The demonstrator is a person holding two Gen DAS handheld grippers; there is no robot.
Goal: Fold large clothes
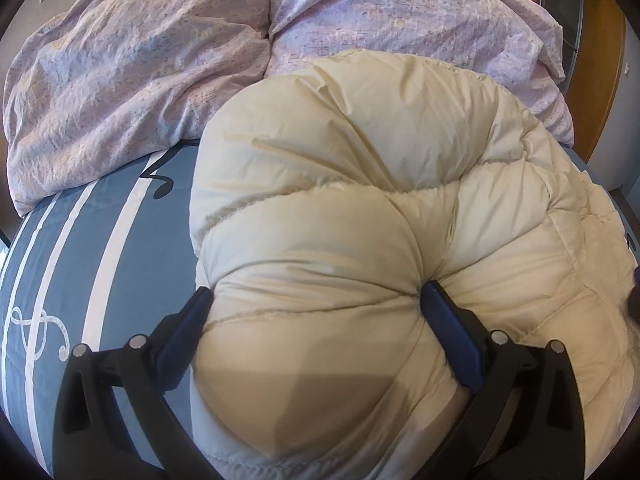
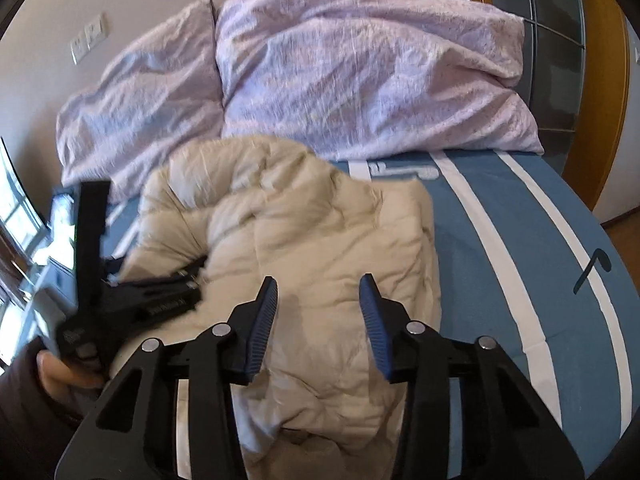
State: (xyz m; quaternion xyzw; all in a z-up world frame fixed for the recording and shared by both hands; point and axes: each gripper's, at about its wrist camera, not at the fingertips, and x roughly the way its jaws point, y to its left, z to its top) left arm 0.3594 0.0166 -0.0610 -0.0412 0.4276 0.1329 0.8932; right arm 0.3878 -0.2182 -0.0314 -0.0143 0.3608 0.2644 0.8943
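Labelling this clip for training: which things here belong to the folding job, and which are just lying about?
Job: cream puffer jacket, left gripper with jaws squeezing a bulge of it, right gripper open above it.
Lying about: lilac duvet, blue striped sheet, wall sockets.

My left gripper [image 1: 316, 300] was matt black plastic w/ blue ribbed pads and shiny metal pins; right gripper [image 2: 319, 292] same. Cream puffer jacket [image 1: 360, 184] looked like smooth, slightly glossy quilted cloth. Lilac duvet [image 2: 360, 68] was crinkly matt cloth, blue sheet [image 2: 520, 260] smooth cloth. Door frame [image 2: 608, 80] was glossy wood.
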